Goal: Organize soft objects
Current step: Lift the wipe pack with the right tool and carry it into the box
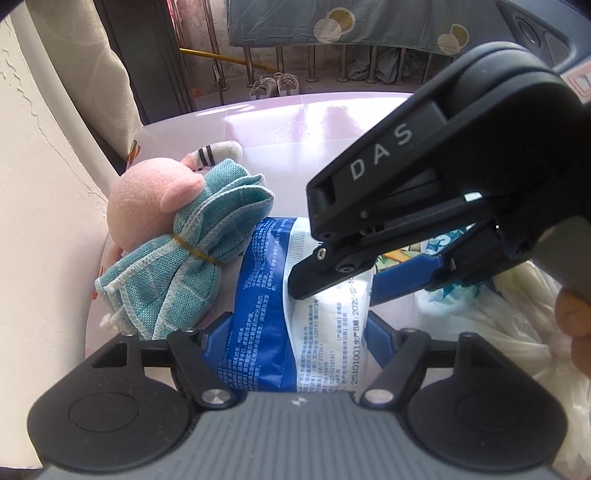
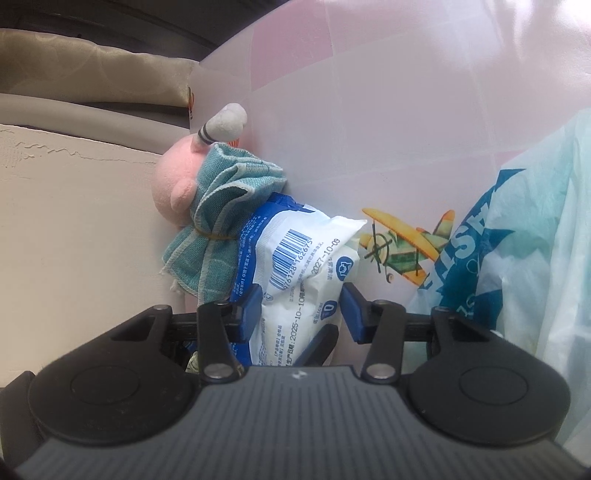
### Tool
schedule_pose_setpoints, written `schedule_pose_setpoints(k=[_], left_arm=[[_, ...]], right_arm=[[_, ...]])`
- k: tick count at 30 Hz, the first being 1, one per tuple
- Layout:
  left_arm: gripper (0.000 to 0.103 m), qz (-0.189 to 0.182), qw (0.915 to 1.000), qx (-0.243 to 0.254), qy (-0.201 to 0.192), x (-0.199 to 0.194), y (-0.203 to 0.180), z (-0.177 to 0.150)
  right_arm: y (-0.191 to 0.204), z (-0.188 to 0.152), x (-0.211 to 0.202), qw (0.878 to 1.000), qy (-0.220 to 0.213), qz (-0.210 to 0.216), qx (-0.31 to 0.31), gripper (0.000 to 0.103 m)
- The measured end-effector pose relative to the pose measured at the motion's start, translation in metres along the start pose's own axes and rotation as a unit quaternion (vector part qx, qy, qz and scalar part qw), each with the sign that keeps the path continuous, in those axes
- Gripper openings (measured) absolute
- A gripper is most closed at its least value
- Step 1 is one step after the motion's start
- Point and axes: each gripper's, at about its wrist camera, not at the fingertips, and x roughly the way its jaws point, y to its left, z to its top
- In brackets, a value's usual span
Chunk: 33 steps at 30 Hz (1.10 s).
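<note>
Right wrist view: my right gripper and left gripper both straddle the blue-and-white soft wipes pack, grip unclear, beside the towel-wrapped pink plush at the pink table's wall edge; crumpled plastic bags still unsorted.

Room setting around the pink tabletop.
Behind the glossy pink tabletop: metal railing draped with a teal sheet; cream plaster wall to its left; daylight glare.

You see the plush toy leftmost on the table, the towel bundle against it, the wipes pack beside that, and the plastic bag to the right.
</note>
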Motion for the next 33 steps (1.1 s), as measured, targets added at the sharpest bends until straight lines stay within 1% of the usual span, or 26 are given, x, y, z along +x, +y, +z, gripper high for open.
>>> schedule_pose_setpoints(k=[6, 12, 16, 20, 25, 28, 33], left_arm=[[0.074, 0.007, 0.9997, 0.004, -0.025, -0.037, -0.010, 0.001], [0.074, 0.013, 0.9986, 0.005, -0.051, -0.078, -0.025, 0.002], [0.074, 0.017, 0.9973, 0.008, -0.071, -0.104, -0.037, 0.005], [0.073, 0.019, 0.9954, 0.013, -0.093, -0.136, -0.058, 0.008], [0.073, 0.015, 0.9925, 0.027, -0.118, -0.168, -0.091, 0.015], [0.073, 0.010, 0.9901, 0.041, -0.134, -0.183, -0.118, 0.019], [0.073, -0.012, 0.9856, 0.067, -0.155, -0.201, -0.169, 0.027]], right_arm=[[0.009, -0.010, -0.031, 1.000, -0.019, 0.019, -0.003, 0.045], [0.024, -0.028, -0.068, 0.998, -0.049, 0.034, -0.018, 0.045], [0.029, -0.042, -0.102, 0.996, -0.071, 0.047, -0.028, 0.045], [0.029, -0.055, -0.137, 0.993, -0.096, 0.058, -0.039, 0.045], [0.014, -0.072, -0.190, 0.988, -0.131, 0.075, -0.039, 0.045], [0.000, -0.083, -0.225, 0.984, -0.155, 0.079, -0.037, 0.045], [-0.035, -0.098, -0.280, 0.978, -0.193, 0.080, -0.022, 0.045]])
